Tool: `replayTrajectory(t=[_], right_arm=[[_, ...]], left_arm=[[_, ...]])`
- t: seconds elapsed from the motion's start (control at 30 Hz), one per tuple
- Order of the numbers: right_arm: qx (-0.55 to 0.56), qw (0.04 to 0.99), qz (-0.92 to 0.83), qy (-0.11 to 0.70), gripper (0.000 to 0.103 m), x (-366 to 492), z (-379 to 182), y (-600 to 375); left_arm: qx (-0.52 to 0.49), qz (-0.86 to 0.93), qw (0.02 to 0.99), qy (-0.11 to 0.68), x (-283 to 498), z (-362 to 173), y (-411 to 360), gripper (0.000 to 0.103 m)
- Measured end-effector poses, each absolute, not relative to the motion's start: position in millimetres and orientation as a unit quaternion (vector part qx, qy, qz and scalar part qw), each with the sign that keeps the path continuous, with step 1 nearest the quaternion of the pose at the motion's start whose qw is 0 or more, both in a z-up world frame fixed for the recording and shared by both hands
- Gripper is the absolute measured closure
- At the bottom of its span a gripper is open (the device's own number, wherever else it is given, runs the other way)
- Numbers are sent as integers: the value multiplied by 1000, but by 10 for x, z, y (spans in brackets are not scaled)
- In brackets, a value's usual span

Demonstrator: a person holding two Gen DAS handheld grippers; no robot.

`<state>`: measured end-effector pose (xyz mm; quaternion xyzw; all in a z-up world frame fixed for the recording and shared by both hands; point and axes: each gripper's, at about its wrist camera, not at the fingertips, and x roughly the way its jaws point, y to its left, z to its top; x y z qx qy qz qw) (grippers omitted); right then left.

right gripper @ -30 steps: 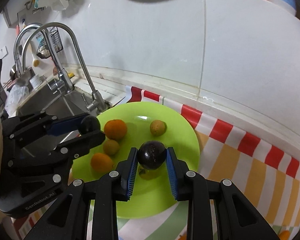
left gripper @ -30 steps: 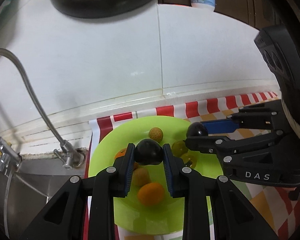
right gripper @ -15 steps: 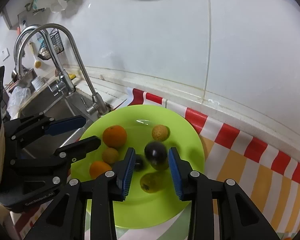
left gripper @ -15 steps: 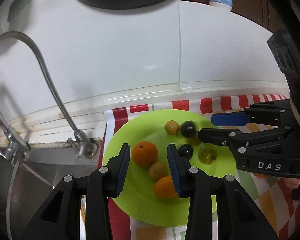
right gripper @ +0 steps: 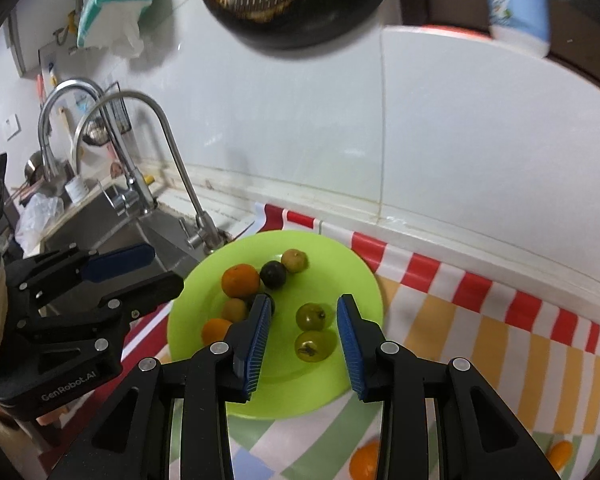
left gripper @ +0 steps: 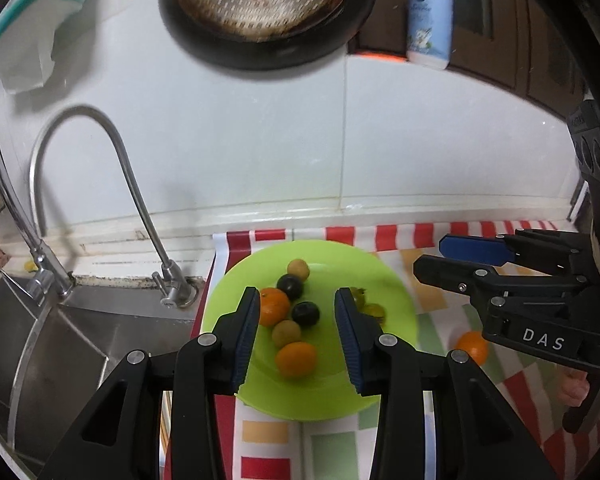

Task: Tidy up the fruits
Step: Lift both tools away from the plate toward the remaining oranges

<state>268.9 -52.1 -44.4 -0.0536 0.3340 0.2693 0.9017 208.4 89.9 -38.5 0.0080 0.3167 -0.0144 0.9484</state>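
Note:
A lime-green plate [left gripper: 380,280] [right gripper: 332,276] lies on a striped cloth and holds several fruits. Two dark plums [left gripper: 290,286] [left gripper: 305,313] rest beside an orange [left gripper: 274,306]; a second orange [left gripper: 296,359] lies nearer me. Two green fruits [right gripper: 311,316] [right gripper: 315,346] sit on the plate's right half. My left gripper [left gripper: 296,294] [right gripper: 166,268] hovers open above the plate with nothing between its fingers. My right gripper [right gripper: 304,300] [left gripper: 430,256] also stands open and empty above the plate. One plum [right gripper: 273,274] is in plain sight; the other is half hidden behind a finger.
A steel sink [left gripper: 80,340] with a curved faucet [left gripper: 112,152] lies left of the plate. A dark pan [left gripper: 268,8] hangs on the white wall, a bottle [left gripper: 430,12] beside it. Loose oranges [left gripper: 471,347] [right gripper: 364,464] lie on the striped cloth [left gripper: 440,308].
Each gripper was shut on a dark plum over the plate. Both opened, the plums now lie on the plate, and both grippers have drawn back and up.

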Motion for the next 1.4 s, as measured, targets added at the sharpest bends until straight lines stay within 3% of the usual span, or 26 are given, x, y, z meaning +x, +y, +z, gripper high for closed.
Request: replayTrajectory(t=[0.3, 0.5, 0.53, 0.6, 0.77, 1.4], right_arm=[[-39, 917, 253, 307, 67, 2258, -200, -808], [-28, 927, 228, 298, 67, 2010, -114, -1079], [-25, 928, 223, 298, 67, 1970, -103, -1132], [-23, 932, 210, 294, 55, 1894, -87, -1233], [-20, 940, 179, 290, 54, 1713, -65, -1497], [16, 950, 62, 307, 50, 1365, -258, -2306]], left_arm=[[10, -23, 958, 287, 1780, -148, 628, 61], [1, -22, 962, 272, 1554, -37, 406, 50], [4, -23, 962, 270, 1524, -22, 361, 48], [6, -24, 963, 267, 1450, 6, 266, 44], [6, -27, 964, 263, 1322, 27, 66, 33], [5, -42, 951, 308, 1227, -262, -494, 20]])
